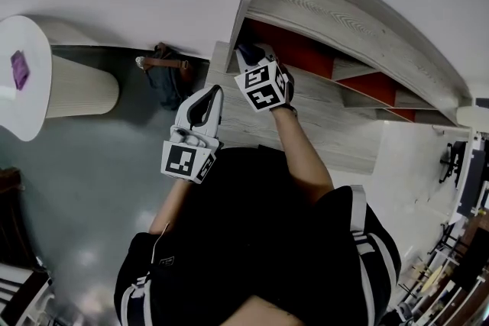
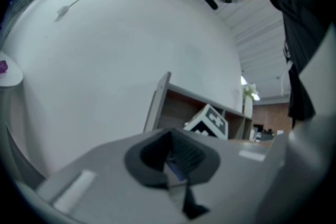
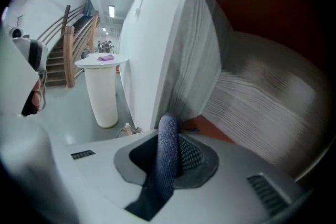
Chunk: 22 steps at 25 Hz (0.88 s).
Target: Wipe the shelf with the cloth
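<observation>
A grey wood-grain shelf unit [image 1: 328, 114] with red back panels stands against the white wall. My right gripper [image 1: 254, 59] reaches into its left-end compartment, shut on a dark blue cloth [image 1: 247, 53]. In the right gripper view the cloth [image 3: 167, 139] is a rolled fold pinched in my right gripper [image 3: 170, 160], close to the corner where the side panel meets the shelf board [image 3: 262, 107]. My left gripper [image 1: 212, 97] hovers in front of the shelf's lower left edge, jaws shut, nothing clearly held. The left gripper view shows the shelf [image 2: 173, 105] and the right gripper's marker cube [image 2: 210, 120] beyond it.
A white round pedestal table [image 1: 27, 107] with a small purple object [image 1: 19, 69] stands on the grey floor at left. A dark bag [image 1: 164, 72] lies by the wall beside the shelf's left end. A staircase [image 3: 68, 50] rises further off.
</observation>
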Available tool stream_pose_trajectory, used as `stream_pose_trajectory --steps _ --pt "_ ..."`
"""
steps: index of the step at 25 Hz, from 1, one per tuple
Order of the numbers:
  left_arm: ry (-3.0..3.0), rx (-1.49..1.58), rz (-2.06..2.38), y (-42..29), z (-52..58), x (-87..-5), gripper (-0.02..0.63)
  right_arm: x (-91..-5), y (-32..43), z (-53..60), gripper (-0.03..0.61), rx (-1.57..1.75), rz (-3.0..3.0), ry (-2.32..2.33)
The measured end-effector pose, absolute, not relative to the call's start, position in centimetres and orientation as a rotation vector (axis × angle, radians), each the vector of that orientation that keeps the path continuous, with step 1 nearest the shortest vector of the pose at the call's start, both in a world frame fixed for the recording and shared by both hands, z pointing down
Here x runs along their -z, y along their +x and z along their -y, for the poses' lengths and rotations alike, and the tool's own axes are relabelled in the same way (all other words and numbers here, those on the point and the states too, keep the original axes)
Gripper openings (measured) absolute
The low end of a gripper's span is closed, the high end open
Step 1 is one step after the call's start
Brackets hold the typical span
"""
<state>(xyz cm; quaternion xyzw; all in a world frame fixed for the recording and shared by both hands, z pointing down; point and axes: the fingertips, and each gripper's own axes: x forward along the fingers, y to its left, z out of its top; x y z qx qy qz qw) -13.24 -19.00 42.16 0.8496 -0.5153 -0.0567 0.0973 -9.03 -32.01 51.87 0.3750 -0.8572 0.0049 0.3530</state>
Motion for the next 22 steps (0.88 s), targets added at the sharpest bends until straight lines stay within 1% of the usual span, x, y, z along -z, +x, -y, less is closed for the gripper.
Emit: stream_pose_trajectory --steps 13,19,22 --pt "2.538 0.171 1.493 -11.8 19.1 -41.7 0.005 -51.9 -9.9 30.6 0.054 0.033 2.284 0.830" --pt "2.537 0.162 1.482 -11.3 19.4 -41.9 0.005 -51.8 -10.1 28.6 0.054 -0.039 2.365 0.719" --pt "2.553 0.145 1.460 -10.3 19.6 -41.9 0.006 -51.2 -9.5 27.4 0.054 -0.024 2.406 0.754"
